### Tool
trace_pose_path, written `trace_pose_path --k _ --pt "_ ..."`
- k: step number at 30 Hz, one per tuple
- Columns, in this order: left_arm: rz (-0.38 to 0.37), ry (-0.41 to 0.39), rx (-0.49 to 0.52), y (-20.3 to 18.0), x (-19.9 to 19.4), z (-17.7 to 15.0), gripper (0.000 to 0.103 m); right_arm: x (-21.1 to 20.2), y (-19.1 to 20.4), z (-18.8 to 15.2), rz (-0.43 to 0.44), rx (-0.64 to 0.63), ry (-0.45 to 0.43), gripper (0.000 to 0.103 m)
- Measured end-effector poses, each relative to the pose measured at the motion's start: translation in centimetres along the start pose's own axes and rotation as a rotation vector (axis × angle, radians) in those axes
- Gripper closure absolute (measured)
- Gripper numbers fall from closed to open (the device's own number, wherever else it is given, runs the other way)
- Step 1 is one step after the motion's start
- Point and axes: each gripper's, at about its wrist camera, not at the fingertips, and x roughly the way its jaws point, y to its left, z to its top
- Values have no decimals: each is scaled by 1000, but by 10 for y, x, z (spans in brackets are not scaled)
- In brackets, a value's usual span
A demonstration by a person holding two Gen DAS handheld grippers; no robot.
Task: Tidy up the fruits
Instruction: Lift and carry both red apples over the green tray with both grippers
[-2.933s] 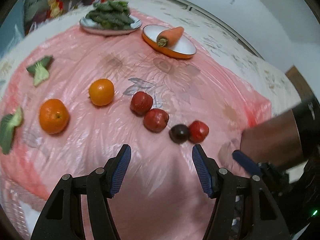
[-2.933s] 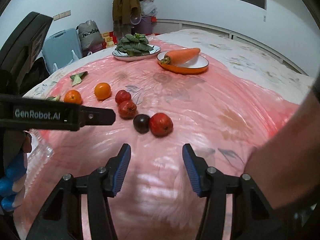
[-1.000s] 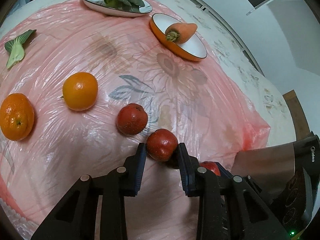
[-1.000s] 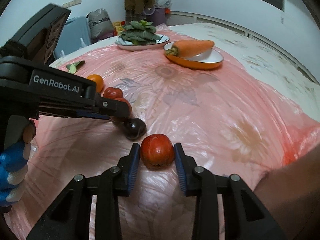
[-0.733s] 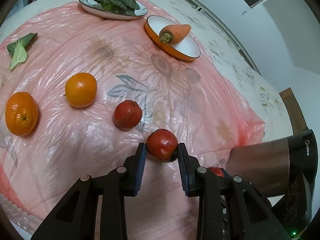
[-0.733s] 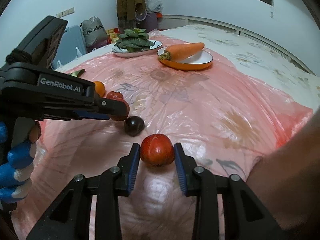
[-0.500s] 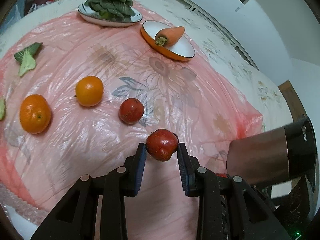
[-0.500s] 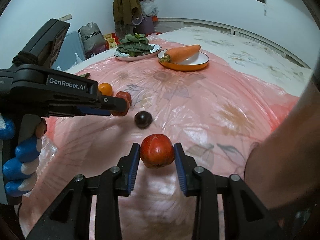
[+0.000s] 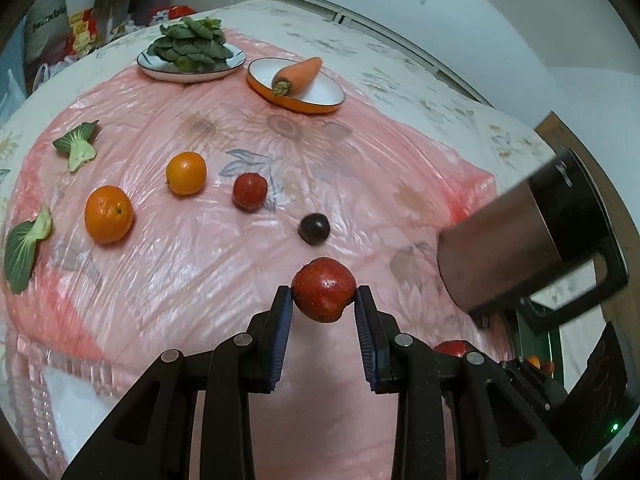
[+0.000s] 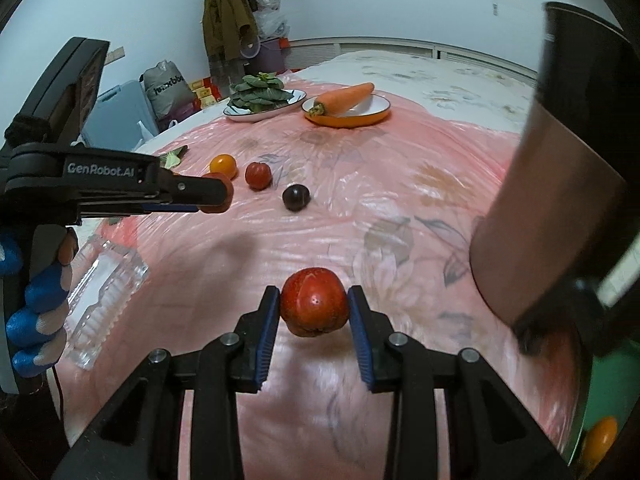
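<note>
A: What does each gripper carry?

B: The left gripper (image 9: 323,307) pinches a dark red apple (image 9: 324,294) between its blue pads, lifted clear of the pink sheet (image 9: 224,264). The right gripper (image 10: 313,307) clamps a second red apple (image 10: 313,301) the same way, also off the sheet.

A: And the other fruit?

B: A dark plum (image 9: 314,228), a small red apple (image 9: 249,191) and two oranges (image 9: 186,173) (image 9: 108,213) lie apart on the sheet. Beyond them a carrot (image 9: 298,74) rests in an orange bowl (image 9: 320,102), beside a plate of greens (image 9: 191,46).
</note>
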Motion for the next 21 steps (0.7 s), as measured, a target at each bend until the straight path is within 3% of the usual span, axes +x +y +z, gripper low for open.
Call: trace_pose_path --k 21 --pt "-37 28 185 -63 -31 -67 76 -85 -29 -70 -103 146 -36 45"
